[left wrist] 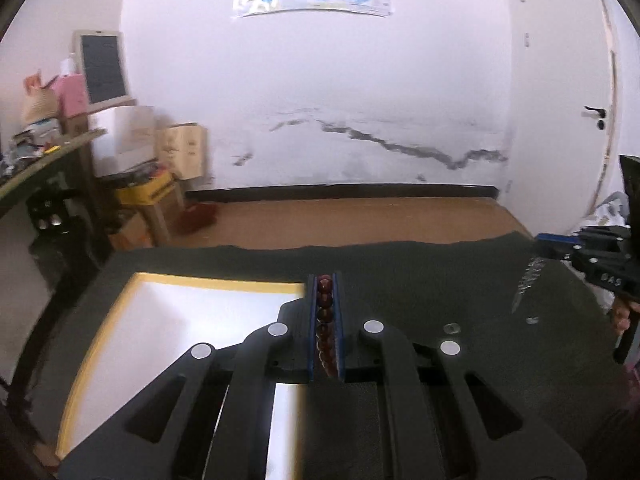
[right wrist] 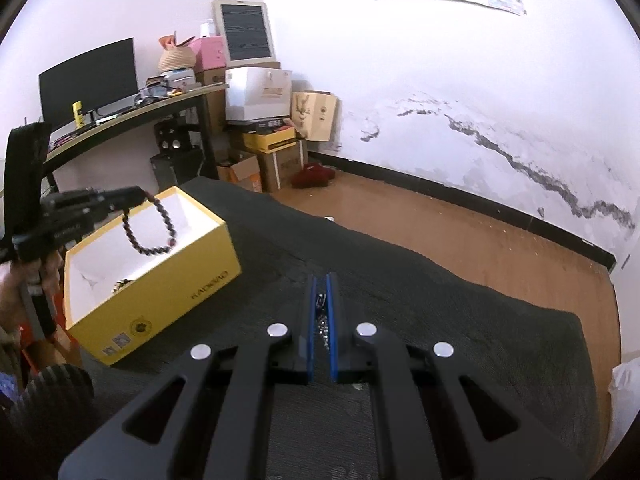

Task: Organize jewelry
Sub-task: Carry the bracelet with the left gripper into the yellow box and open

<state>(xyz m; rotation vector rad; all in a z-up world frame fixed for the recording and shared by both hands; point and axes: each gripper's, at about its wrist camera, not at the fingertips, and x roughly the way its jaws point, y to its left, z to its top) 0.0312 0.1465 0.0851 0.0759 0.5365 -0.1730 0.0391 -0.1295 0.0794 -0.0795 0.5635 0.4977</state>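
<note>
Two grippers, both loaded. Left gripper (left wrist: 325,296) pinches the bead bracelet (right wrist: 146,228), dangling it over the yellow box (right wrist: 160,280), likely for a drop inside. Right gripper (right wrist: 322,292) is closed on a silver chain (right wrist: 322,322) above the dark cloth (right wrist: 440,300).

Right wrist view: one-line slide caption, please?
Left gripper dangles a dark beaded bracelet over the open yellow cardboard box; right gripper pinches a silver chain.

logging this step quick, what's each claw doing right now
Left claw: shut on the bead bracelet, over the yellow box.
Right claw: shut on a silver chain.
</note>
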